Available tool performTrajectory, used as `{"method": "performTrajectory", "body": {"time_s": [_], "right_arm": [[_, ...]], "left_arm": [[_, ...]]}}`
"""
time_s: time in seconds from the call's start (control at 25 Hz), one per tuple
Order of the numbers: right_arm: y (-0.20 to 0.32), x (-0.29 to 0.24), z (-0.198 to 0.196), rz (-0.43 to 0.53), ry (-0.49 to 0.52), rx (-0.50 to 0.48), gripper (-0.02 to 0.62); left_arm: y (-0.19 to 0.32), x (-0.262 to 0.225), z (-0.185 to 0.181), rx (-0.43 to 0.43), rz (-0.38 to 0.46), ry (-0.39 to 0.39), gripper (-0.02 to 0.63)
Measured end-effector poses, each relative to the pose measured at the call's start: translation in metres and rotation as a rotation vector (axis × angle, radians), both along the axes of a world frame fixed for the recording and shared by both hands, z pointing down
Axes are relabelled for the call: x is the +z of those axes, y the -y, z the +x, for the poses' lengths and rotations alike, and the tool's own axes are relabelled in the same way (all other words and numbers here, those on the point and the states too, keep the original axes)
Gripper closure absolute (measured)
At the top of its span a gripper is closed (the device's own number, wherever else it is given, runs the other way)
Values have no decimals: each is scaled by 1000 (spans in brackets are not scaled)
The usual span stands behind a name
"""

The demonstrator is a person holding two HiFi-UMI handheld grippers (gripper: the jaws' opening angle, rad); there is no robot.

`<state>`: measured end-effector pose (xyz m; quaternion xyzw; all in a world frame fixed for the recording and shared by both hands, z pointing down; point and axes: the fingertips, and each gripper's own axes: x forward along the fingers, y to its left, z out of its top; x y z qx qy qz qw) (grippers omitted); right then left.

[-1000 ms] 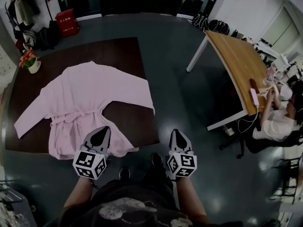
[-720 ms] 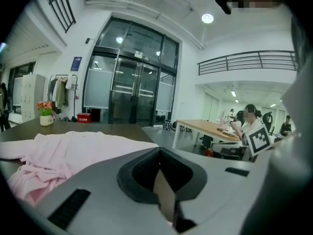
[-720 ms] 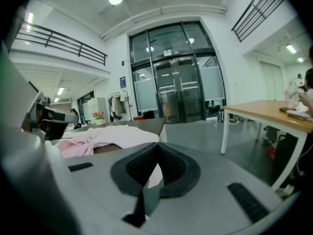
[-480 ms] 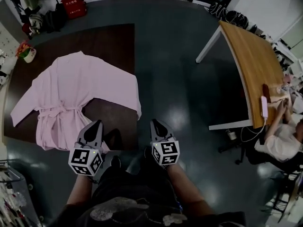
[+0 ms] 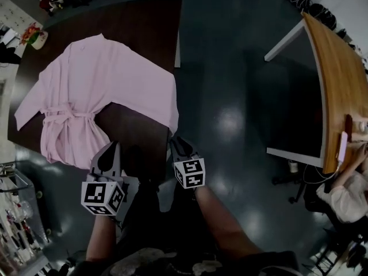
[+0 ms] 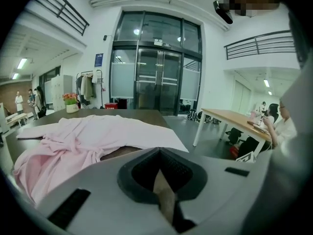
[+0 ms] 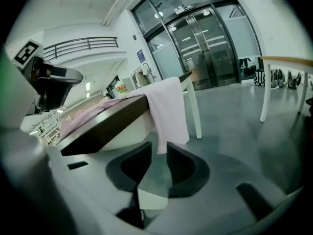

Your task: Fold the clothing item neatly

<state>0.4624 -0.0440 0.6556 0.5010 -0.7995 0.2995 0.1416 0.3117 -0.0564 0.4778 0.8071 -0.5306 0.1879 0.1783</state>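
Note:
A pink robe (image 5: 98, 91) lies spread face up on the dark brown table (image 5: 144, 27), belt tied at the waist. One sleeve (image 5: 172, 117) hangs over the table's right edge. My left gripper (image 5: 109, 149) is shut and empty, hovering just off the near edge by the robe's hem (image 6: 88, 136). My right gripper (image 5: 176, 144) is at the table's near right corner, below the hanging sleeve (image 7: 168, 111). Its jaws are opening, and nothing is between them. In the left gripper view the jaws (image 6: 157, 152) meet in a closed line.
A light wooden desk (image 5: 339, 79) stands to the right with a seated person (image 5: 351, 194) at its near end. A potted plant (image 5: 34, 36) sits at the table's far left corner. A wire rack (image 5: 17, 211) stands at the lower left. Glass doors (image 6: 156, 77) lie beyond the table.
Both grippers have come closer to the table's near edge, the right one towards the hanging sleeve. The right jaws have parted. The robe has not moved.

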Motion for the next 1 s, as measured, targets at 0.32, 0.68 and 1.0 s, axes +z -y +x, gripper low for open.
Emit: {"method": "performTrajectory", "body": {"time_s": [0.32,0.68,1.0], "right_arm": [[22,34,-4,-80,-42,-14,534],[26,-14,58,-9,-116,168,571],[71,-163,63,289,-226,301,571]], "left_arm": [[1,22,-1,-62,-34,5,595],[0,5,-36,-102,6,-26,595],[23,-20,-108,-71,89,-97,595]]}}
